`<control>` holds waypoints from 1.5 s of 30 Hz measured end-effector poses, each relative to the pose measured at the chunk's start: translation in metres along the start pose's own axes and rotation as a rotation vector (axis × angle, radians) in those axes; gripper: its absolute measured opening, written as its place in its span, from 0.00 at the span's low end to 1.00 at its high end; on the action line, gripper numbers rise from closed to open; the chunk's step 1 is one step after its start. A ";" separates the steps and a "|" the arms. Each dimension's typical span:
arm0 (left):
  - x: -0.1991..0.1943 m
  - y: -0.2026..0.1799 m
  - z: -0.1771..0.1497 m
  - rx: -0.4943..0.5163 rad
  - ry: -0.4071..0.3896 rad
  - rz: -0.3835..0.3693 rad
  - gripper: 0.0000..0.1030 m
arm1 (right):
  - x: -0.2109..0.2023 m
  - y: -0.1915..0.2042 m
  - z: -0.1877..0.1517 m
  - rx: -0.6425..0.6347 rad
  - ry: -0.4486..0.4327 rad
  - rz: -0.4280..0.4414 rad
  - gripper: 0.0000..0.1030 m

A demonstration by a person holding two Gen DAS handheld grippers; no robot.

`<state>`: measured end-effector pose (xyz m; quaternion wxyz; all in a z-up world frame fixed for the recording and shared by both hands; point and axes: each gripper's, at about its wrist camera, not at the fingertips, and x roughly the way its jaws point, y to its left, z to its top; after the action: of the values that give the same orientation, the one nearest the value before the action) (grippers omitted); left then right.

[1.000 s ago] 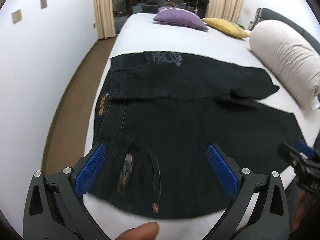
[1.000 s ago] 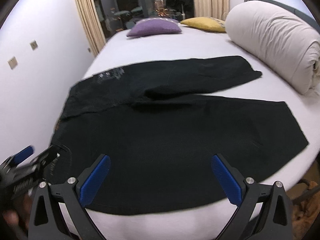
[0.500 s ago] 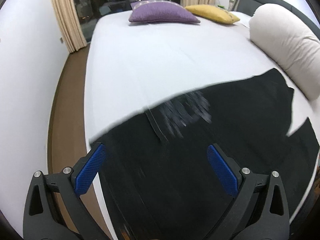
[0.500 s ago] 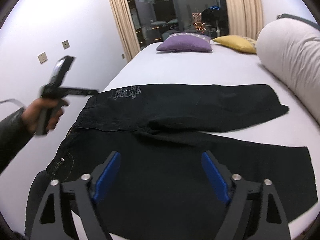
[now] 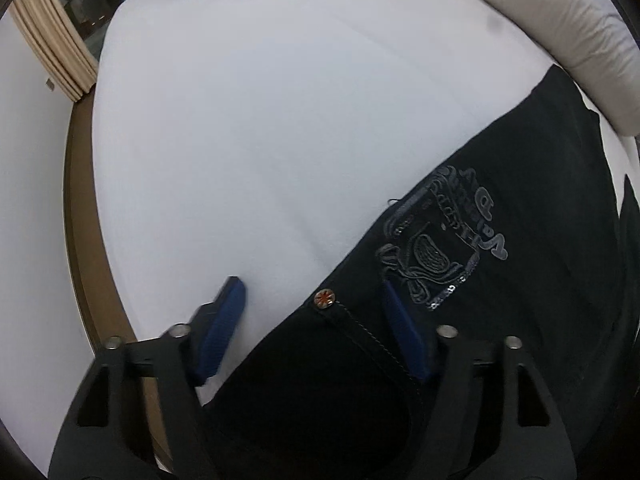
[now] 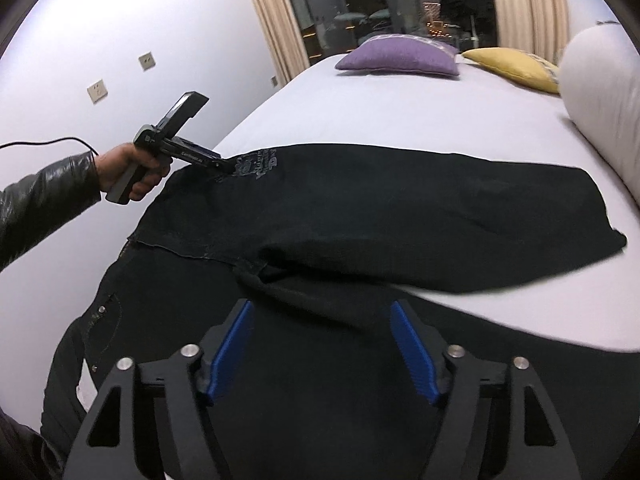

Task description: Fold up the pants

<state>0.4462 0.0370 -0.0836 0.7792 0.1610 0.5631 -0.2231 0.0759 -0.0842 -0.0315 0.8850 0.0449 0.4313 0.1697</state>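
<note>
Black pants (image 6: 400, 216) lie spread flat on the white bed (image 6: 400, 120), both legs pointing right. In the left wrist view the far waist corner of the pants (image 5: 500, 280) shows a grey printed emblem (image 5: 444, 240) and an orange rivet (image 5: 324, 299). My left gripper (image 5: 316, 312) is open and straddles that waistband edge, one finger over the sheet, one over the cloth. It also shows in the right wrist view (image 6: 224, 168), tips on the emblem. My right gripper (image 6: 324, 340) is open, low over the crotch area.
A rolled white duvet (image 6: 600, 112) lies along the bed's right side. A purple pillow (image 6: 400, 58) and a yellow pillow (image 6: 512, 68) sit at the far end. The bed's left edge drops to brown floor (image 5: 80, 240) beside a white wall.
My left gripper has moved from the near waist across to the far waist corner and come down onto it. My right gripper has moved forward and its jaws have narrowed somewhat.
</note>
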 end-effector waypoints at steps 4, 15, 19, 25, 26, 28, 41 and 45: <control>-0.003 -0.004 0.006 0.029 0.003 0.001 0.15 | 0.012 0.006 0.018 -0.041 0.007 0.011 0.61; -0.062 -0.039 -0.039 0.129 -0.290 0.191 0.09 | 0.075 0.043 0.125 -0.406 0.078 -0.018 0.56; -0.065 -0.035 -0.045 0.122 -0.323 0.187 0.09 | 0.112 0.061 0.156 -0.529 0.121 -0.033 0.55; -0.073 -0.060 -0.060 0.091 -0.349 0.165 0.09 | 0.168 0.073 0.181 -0.627 0.211 -0.057 0.55; -0.074 -0.061 -0.060 0.088 -0.354 0.165 0.09 | 0.174 0.073 0.180 -0.637 0.229 -0.062 0.55; -0.076 -0.074 -0.065 0.089 -0.364 0.171 0.09 | 0.192 0.074 0.180 -0.662 0.277 -0.075 0.53; -0.109 -0.088 -0.102 0.068 -0.430 0.158 0.09 | 0.159 0.063 0.192 -0.626 0.217 -0.016 0.05; -0.134 -0.095 -0.109 0.078 -0.467 0.169 0.09 | 0.130 0.081 0.191 -0.698 0.176 -0.048 0.05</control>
<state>0.2729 0.0330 0.0091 0.8972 0.1816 0.3435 -0.2097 0.2778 0.0486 0.0082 0.8102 -0.2848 0.4230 0.2890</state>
